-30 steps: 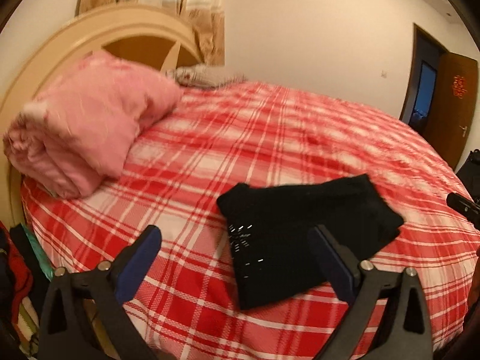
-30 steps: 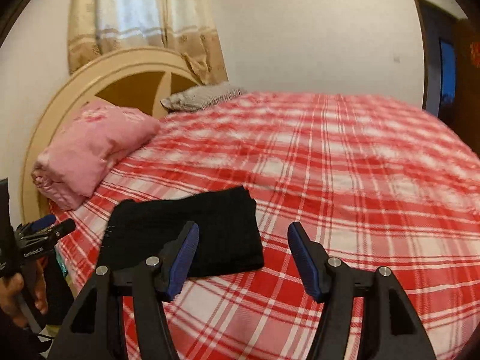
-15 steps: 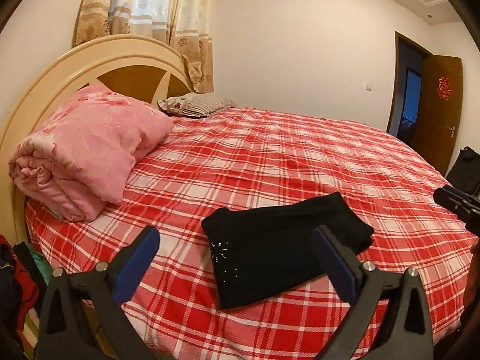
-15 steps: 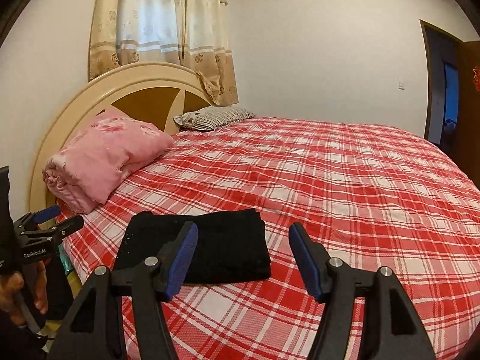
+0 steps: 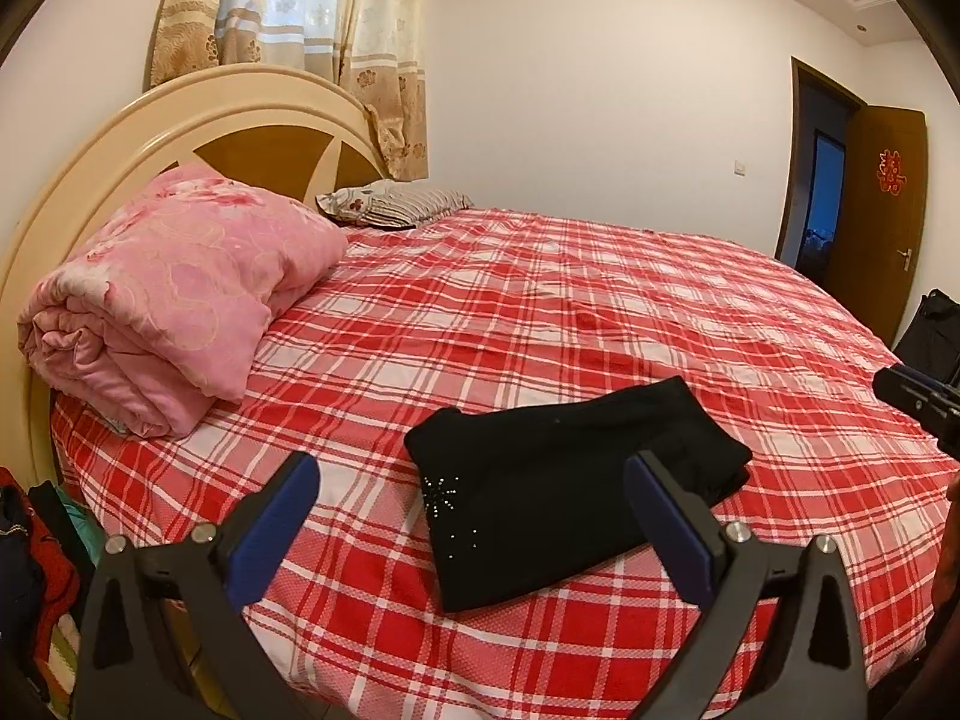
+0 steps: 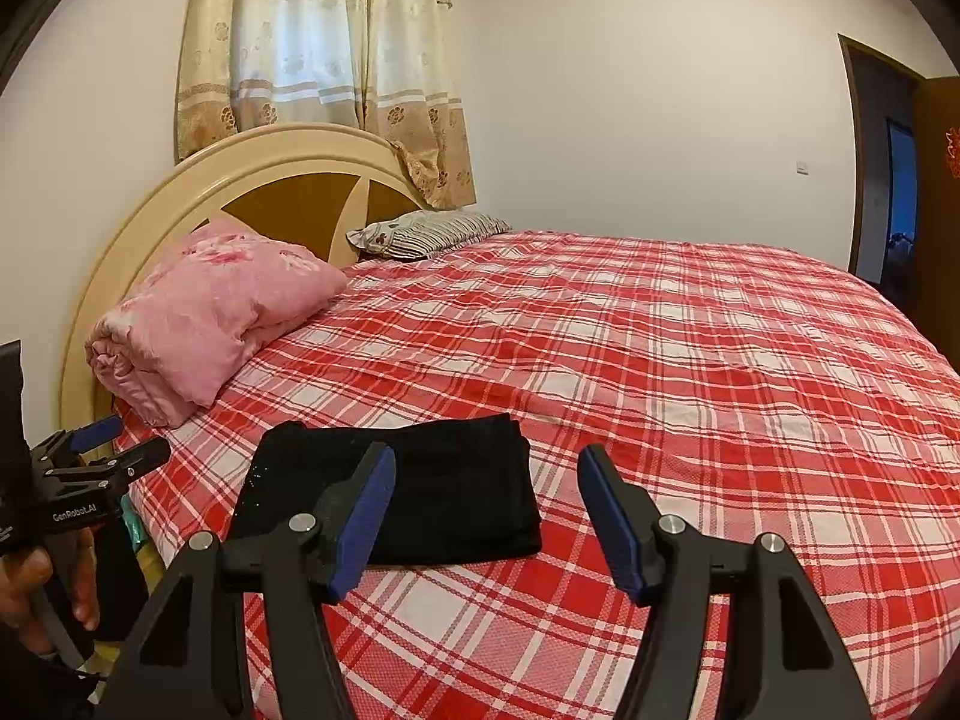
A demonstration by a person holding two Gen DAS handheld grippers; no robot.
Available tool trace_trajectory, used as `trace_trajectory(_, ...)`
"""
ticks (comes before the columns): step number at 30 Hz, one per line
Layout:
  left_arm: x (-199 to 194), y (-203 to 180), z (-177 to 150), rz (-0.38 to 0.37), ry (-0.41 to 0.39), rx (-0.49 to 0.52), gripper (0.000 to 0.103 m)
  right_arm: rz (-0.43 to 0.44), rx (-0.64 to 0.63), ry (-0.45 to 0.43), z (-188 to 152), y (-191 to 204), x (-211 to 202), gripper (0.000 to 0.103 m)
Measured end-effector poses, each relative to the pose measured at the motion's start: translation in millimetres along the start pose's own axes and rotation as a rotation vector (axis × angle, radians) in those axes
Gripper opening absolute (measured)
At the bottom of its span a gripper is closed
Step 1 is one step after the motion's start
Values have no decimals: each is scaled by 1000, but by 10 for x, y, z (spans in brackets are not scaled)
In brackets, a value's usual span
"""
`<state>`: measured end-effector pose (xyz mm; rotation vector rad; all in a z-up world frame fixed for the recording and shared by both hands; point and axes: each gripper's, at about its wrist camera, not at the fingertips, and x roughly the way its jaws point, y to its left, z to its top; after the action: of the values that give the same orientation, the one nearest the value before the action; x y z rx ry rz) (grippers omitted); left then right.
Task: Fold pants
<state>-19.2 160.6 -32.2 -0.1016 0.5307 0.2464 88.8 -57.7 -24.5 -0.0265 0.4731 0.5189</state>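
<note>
Plaid bed [image 5: 540, 312], folded black pants [image 5: 570, 492] crosswise

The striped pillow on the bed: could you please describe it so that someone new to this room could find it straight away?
Start at the round cream headboard of the bed with the red plaid sheet. At its foot, under the curtain, lies the striped pillow. Unlike the big rolled pink quilt beside it, it is small, flat and grey-striped with a flowered end.
</note>
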Motion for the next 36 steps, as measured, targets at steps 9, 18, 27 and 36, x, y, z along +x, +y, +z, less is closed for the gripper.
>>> trace_trajectory(9, 1, -11, -3, -1, 2, 3, 103, 0, 3, 6, 1, -15, 18, 65)
trace_trajectory(18, 3, -15, -3, -1, 2, 5, 103, 0, 3, 8, -2, -19, 25, 65)
trace_trajectory(27, 6, -19, -5, -1, 5, 6, 103, 2, 4, 12, -11, -28, 28, 65)
trace_trajectory(36, 11, -22, -7, -1, 8, 8, 103, 0, 5, 16, -15, -32, 35, 65)
